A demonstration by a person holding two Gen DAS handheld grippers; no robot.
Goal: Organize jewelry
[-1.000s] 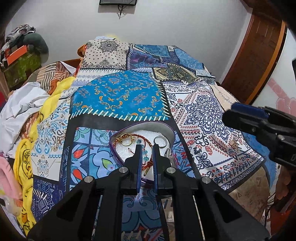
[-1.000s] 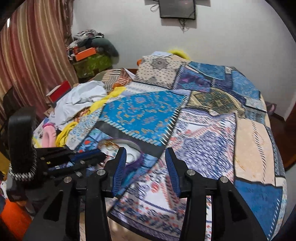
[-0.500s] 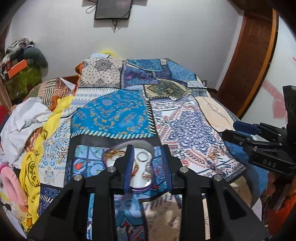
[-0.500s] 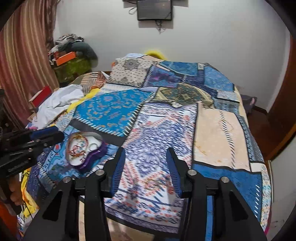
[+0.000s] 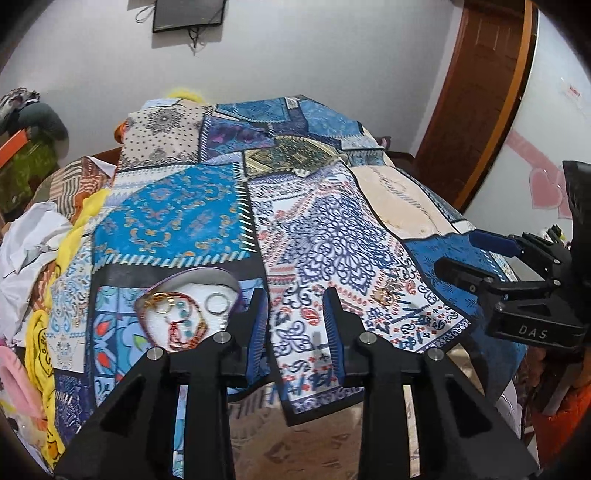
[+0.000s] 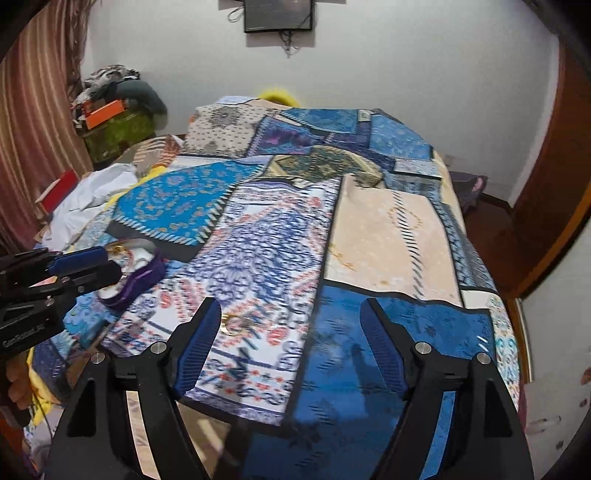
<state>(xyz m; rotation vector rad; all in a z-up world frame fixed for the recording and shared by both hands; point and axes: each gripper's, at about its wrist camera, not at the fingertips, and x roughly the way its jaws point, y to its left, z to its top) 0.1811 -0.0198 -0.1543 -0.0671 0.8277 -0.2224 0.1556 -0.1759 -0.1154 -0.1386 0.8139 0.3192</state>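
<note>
A purple heart-shaped jewelry box (image 5: 192, 280) with a white lining lies open on the patchwork bed cover; it holds gold bangles, silver rings and a red bead string. It also shows in the right wrist view (image 6: 142, 275). A small gold ring (image 5: 384, 295) lies loose on the cover; in the right wrist view the ring (image 6: 236, 323) lies just right of my left fingertip. My left gripper (image 5: 297, 314) is open and empty, right of the box. My right gripper (image 6: 290, 325) is wide open and empty above the cover's near edge.
The bed (image 6: 388, 236) fills both views, its near edge hanging below the grippers. Loose white and yellow clothes (image 5: 40, 236) pile on the left side. A wooden door (image 5: 480, 99) stands at right. A wall screen (image 6: 279, 14) hangs behind.
My left gripper has opened and drawn back and right, off the jewelry box. My right gripper has opened wider and shifted right toward the gold ring.
</note>
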